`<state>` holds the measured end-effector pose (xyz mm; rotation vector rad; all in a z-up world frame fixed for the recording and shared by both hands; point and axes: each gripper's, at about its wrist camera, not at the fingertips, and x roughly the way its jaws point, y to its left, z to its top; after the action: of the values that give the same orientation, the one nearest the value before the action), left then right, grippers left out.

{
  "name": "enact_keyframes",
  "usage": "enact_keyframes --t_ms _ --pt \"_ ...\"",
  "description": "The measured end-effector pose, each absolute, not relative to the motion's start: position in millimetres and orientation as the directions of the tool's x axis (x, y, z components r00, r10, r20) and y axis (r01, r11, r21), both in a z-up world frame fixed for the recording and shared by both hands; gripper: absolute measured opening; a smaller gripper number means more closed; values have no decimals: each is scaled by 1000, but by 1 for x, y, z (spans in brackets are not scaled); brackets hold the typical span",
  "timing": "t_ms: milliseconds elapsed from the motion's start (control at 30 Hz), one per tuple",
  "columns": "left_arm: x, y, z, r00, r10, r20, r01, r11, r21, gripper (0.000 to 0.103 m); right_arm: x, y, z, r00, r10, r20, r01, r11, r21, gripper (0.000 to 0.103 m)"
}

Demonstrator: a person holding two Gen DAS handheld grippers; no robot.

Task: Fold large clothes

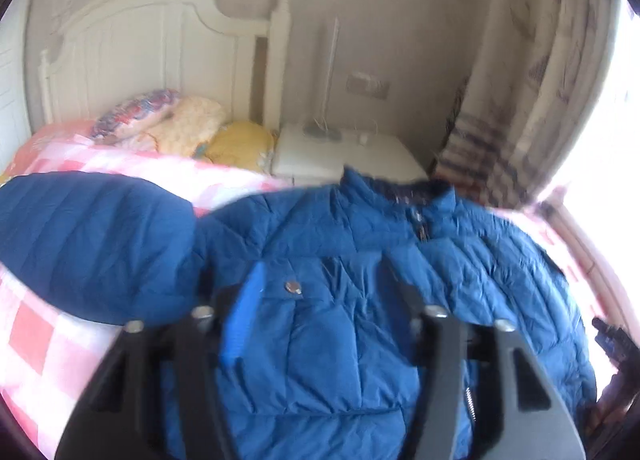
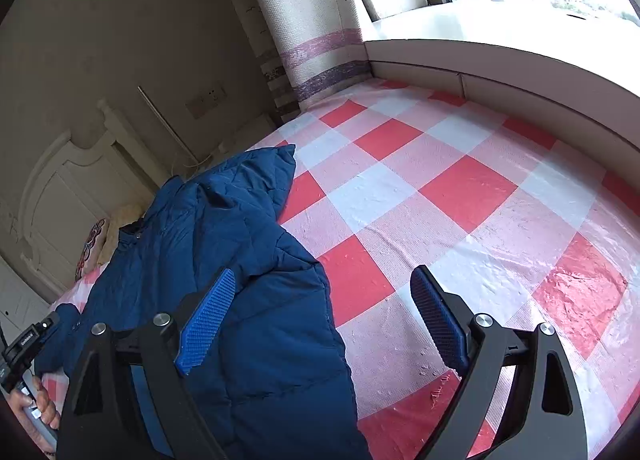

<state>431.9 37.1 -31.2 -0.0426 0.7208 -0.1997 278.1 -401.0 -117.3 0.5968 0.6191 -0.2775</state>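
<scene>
A large blue puffer jacket (image 1: 360, 340) lies front-up on the pink and red checked bed sheet (image 1: 48, 348), collar towards the nightstand. One sleeve (image 1: 92, 244) spreads out to the left. My left gripper (image 1: 323, 266) hovers over the jacket's chest near a snap button (image 1: 293, 286), with a gap between its fingers and nothing gripped. In the right wrist view the jacket (image 2: 224, 228) covers the left part of the sheet (image 2: 440, 188). My right gripper (image 2: 320, 320) stands wide open over the jacket's edge, one blue pad (image 2: 208, 324) above the fabric, the other above the sheet.
A white headboard (image 1: 152, 52) and pillows (image 1: 168, 124) are at the bed's head, with a white nightstand (image 1: 344, 156) beside them. A curtain (image 2: 308, 20) and a window ledge (image 2: 500, 60) border the bed. A hand (image 2: 36, 404) holding the other gripper shows at lower left.
</scene>
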Motion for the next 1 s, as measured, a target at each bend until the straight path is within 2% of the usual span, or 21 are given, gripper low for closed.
enact_keyframes --t_ms 33,67,100,167,233,267,433,533,633,700,733,900,967,1000 --pt "442 29 -48 684 -179 -707 175 981 -80 14 277 -401 -117 790 -66 -610 409 797 444 88" --pt "451 25 -67 639 -159 -753 169 984 -64 8 277 -402 -117 794 -60 -605 403 797 450 88" --pt "456 28 -84 601 -155 -784 158 985 -73 8 277 -403 -117 796 -52 -602 396 797 455 87" --pt "451 37 -99 623 -182 -761 167 981 -98 8 279 -402 -116 787 -46 -615 394 806 443 80" --pt "447 41 -100 630 -196 -751 167 979 -116 8 285 -395 -109 762 -70 -644 402 830 386 64" --pt "448 40 -100 630 -194 -752 167 979 -113 8 289 -389 -102 770 -65 -634 374 851 368 61" --pt "447 29 -99 640 -151 -754 163 985 -59 8 328 -345 -60 816 -61 -574 220 953 210 60" --pt "449 21 -96 645 -121 -755 162 987 -20 9 370 -335 -70 760 21 -649 140 971 195 60" --pt "448 21 -96 645 -122 -755 163 986 -20 9 398 -338 -103 661 54 -749 116 978 173 59" --pt "448 23 -96 640 -138 -756 165 986 -41 10 395 -348 -116 659 112 -744 102 966 236 58" --pt "448 24 -96 639 -146 -755 165 985 -51 10 392 -353 -115 666 124 -735 109 959 261 53" --pt "449 26 -97 634 -179 -752 181 980 -80 17 387 -361 -97 688 151 -710 114 944 310 53" --pt "449 24 -97 630 -205 -749 207 974 -93 28 394 -358 -84 713 114 -692 110 957 270 53" --pt "449 22 -97 623 -232 -747 234 967 -105 42 400 -355 -78 720 83 -689 110 967 231 53"
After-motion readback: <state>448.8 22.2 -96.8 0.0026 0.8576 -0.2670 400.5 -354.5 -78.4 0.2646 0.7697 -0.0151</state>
